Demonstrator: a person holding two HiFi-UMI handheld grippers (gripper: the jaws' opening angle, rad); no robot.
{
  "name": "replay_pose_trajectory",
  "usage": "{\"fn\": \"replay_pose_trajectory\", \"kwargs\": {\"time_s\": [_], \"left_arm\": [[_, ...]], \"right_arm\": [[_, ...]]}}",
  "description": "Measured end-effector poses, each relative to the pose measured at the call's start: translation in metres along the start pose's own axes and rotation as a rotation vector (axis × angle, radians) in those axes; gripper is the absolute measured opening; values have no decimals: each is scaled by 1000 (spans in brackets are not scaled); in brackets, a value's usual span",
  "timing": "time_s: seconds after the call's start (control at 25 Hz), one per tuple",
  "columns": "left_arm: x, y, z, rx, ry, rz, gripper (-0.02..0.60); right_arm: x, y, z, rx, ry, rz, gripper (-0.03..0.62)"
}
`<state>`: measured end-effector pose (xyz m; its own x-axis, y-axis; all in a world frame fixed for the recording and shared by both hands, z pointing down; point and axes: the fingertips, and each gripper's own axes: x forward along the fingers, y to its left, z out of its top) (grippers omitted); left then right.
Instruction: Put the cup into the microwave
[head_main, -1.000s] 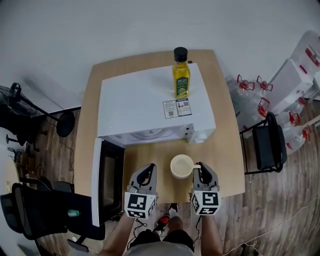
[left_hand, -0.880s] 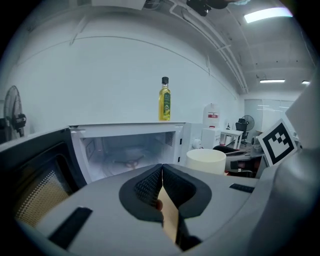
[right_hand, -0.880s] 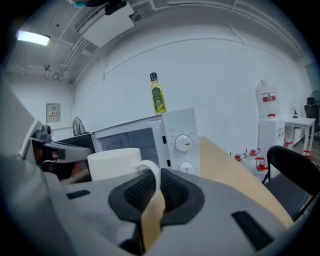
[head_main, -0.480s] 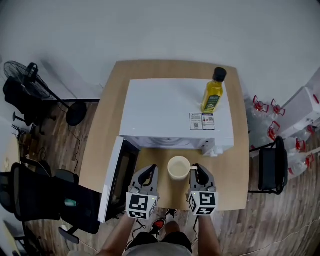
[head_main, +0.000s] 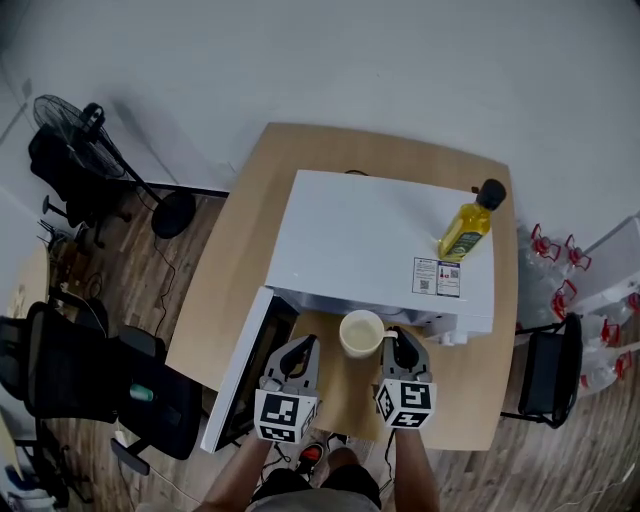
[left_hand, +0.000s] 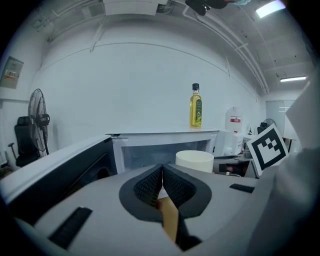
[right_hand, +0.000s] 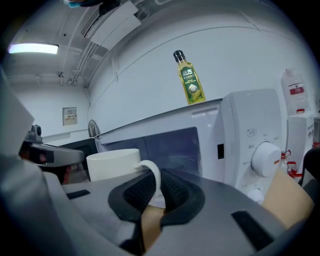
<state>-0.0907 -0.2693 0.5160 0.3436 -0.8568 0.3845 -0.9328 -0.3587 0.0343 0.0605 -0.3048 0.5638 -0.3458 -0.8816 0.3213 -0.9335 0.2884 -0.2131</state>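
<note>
My right tongs (right_hand: 152, 192) pinch the cup (head_main: 362, 333) by its handle; left tongs (left_hand: 161, 187) closed, empty. The microwave (head_main: 380, 240) stands open at twelve o'clock; cup not inside yet.

microwave (head_main: 370, 240) mouth open, door (head_main: 238, 368) swung left
</note>
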Motion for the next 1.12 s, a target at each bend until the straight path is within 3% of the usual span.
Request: {"fn": "replay_pose_trajectory", "kwargs": {"time_s": [1.12], "left_arm": [[50, 25, -6, -39, 17, 51, 25]], "right_arm": [[109, -28, -2, -11, -28, -35, 44]]}}
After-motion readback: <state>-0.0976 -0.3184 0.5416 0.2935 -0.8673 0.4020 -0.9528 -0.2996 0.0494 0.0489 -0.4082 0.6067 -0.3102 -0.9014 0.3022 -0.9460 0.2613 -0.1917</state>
